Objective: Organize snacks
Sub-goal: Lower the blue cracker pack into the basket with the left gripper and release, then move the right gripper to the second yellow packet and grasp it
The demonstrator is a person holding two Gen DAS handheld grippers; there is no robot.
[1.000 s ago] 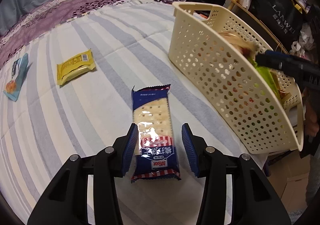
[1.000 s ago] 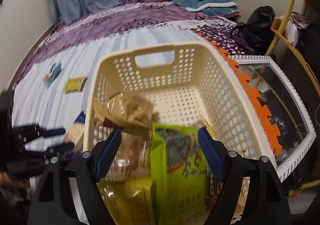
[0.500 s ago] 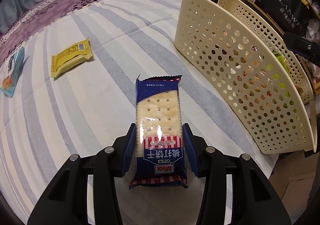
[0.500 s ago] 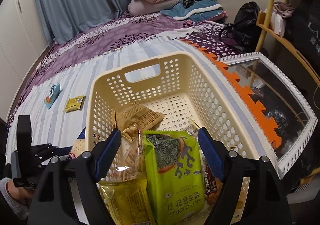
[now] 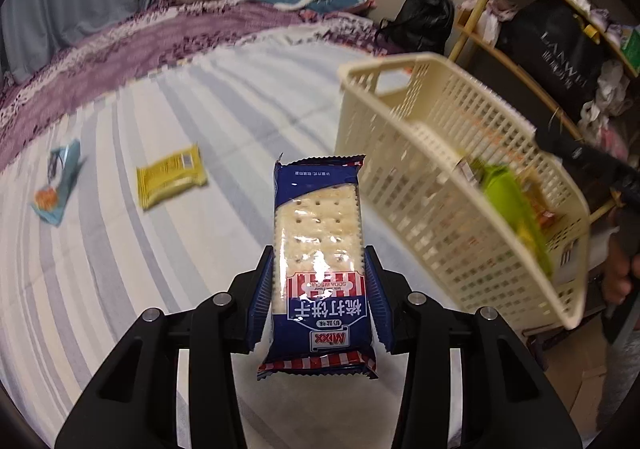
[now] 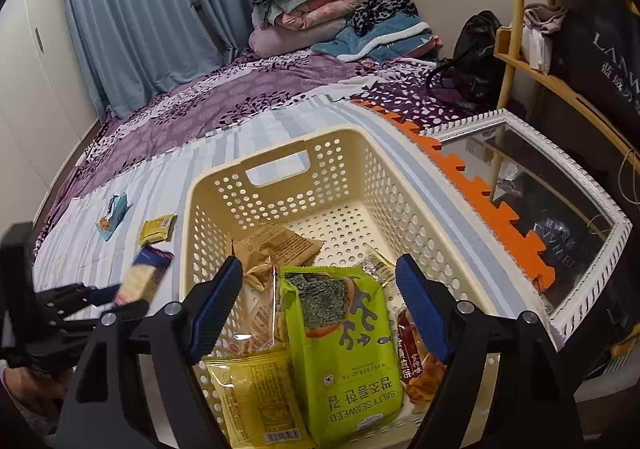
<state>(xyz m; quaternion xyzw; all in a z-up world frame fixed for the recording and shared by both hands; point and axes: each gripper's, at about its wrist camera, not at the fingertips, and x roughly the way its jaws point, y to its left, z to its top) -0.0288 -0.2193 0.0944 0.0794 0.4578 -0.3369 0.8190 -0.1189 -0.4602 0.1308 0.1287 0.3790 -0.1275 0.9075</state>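
Left wrist view shows our left gripper [image 5: 318, 291] pinching the blue-wrapped soda cracker packet [image 5: 318, 261] clear of the striped bedsheet [image 5: 120, 269], next needing a carry rightward over the cream perforated plastic basket [image 5: 448, 185], our right gripper [image 6: 320, 309] spread empty.

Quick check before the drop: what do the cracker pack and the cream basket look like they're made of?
Cracker pack: thin glossy plastic film, likely; its clear window shows the crackers and catches glare, and the end seams are crimped. Basket: rigid moulded plastic by its look, matte cream, with regular punched holes and a cut-out handle.
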